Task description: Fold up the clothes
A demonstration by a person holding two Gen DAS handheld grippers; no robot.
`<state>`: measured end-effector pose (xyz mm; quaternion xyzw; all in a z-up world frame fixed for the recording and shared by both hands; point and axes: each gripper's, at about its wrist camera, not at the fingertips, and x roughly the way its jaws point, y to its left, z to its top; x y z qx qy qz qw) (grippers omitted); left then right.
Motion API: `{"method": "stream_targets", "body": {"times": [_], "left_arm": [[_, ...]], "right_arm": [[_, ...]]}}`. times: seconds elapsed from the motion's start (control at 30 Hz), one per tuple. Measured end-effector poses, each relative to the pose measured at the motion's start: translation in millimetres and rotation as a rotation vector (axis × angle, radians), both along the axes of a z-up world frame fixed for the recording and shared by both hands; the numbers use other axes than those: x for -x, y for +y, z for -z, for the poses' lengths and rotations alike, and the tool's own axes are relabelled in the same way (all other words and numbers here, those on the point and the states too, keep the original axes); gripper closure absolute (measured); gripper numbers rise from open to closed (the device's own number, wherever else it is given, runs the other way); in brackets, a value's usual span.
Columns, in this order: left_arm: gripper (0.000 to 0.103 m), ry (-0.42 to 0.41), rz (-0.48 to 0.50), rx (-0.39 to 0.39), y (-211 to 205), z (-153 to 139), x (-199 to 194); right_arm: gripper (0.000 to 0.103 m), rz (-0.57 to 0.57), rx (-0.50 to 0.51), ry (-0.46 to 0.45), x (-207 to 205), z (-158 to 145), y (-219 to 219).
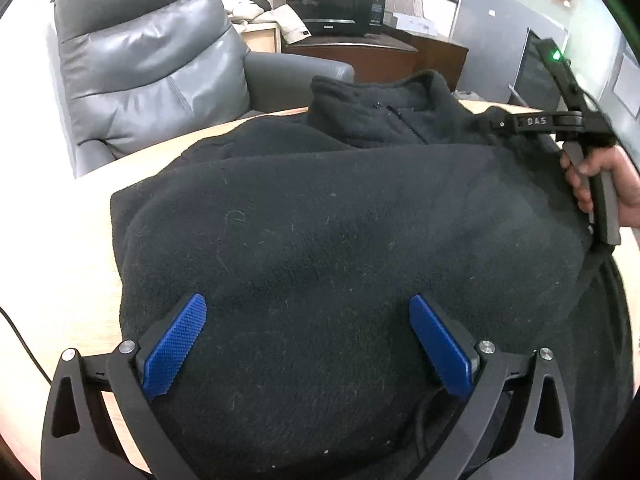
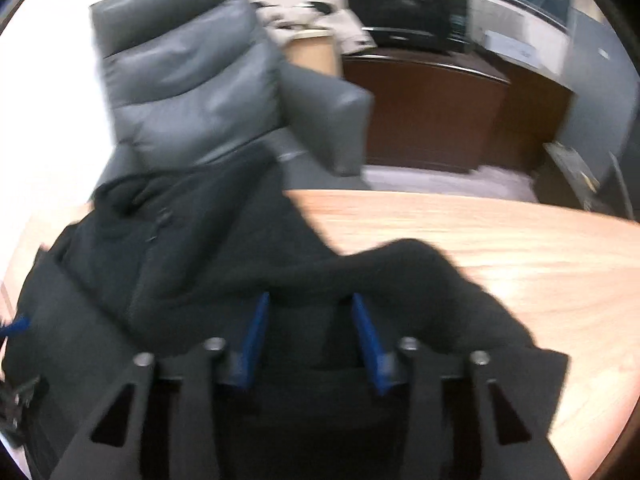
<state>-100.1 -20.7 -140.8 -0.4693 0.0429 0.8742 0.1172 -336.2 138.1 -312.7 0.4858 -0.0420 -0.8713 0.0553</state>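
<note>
Jacket: one black fleece jacket [image 1: 340, 240] is lying on my table [image 2: 520, 248].
Grippers: my left gripper [image 1: 308, 344] is gaping wide; my right gripper [image 2: 308, 320] is clamping a jacket fold.
Left view only: my hand [image 1: 600, 180].

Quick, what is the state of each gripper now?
Left gripper: open, above the black fleece, holding nothing.
Right gripper: fleece between its pads; grip cannot be told.

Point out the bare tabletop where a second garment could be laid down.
Widest free patch: the wooden table to the right of the black fleece jacket, out to the far edge. A narrower strip lies left of the jacket, crossed by a thin cable. The middle is fully covered.
</note>
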Motion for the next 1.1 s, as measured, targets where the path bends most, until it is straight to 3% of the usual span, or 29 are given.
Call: {"method": "stream_targets", "body": {"times": [0.1, 0.17, 0.27, 0.33, 0.43, 0.53, 0.63, 0.7, 0.73, 0.87, 1.0, 1.1], "left_arm": [[0.000, 0.023, -0.012, -0.038, -3, -10, -6], [0.000, 0.051, -0.024, -0.052, 0, -17, -11], [0.000, 0.045, -0.028, -0.010, 4, -10, -11], [0.000, 0.032, -0.027, 0.030, 7, -1, -10], [0.000, 0.027, -0.018, 0.059, 10, 1, -14], [0.000, 0.061, 0.001, 0.013, 8, -10, -35], [0.000, 0.039, 0.030, 0.045, 11, -2, -47], [0.000, 0.030, 0.040, 0.039, 8, 10, -47], [0.000, 0.034, 0.041, 0.029, 7, 12, -46], [0.000, 0.025, 0.032, 0.040, 8, 2, -49], [0.000, 0.066, 0.044, 0.013, 3, -8, -72], [0.001, 0.021, 0.047, 0.079, 0, 13, -78]], "right_arm": [[0.051, 0.040, -0.070, 0.024, -5, -9, -4], [0.029, -0.016, -0.069, 0.059, -15, -18, -19], [0.022, -0.058, -0.132, 0.015, -28, -7, -44], [0.022, -0.052, -0.152, -0.035, -36, 5, -46], [0.022, -0.012, -0.127, 0.032, -68, -19, -46], [0.012, -0.069, -0.074, 0.114, -126, -42, -50], [0.011, -0.099, -0.166, 0.019, -162, -10, -50], [0.013, -0.065, -0.097, -0.005, -177, 6, -29], [0.015, -0.067, -0.088, 0.031, -182, 6, -26], [0.020, -0.046, -0.096, 0.030, -182, -2, -26], [0.017, -0.005, -0.091, 0.114, -216, -28, -18], [0.018, -0.023, -0.113, 0.033, -232, -8, -18]]}}
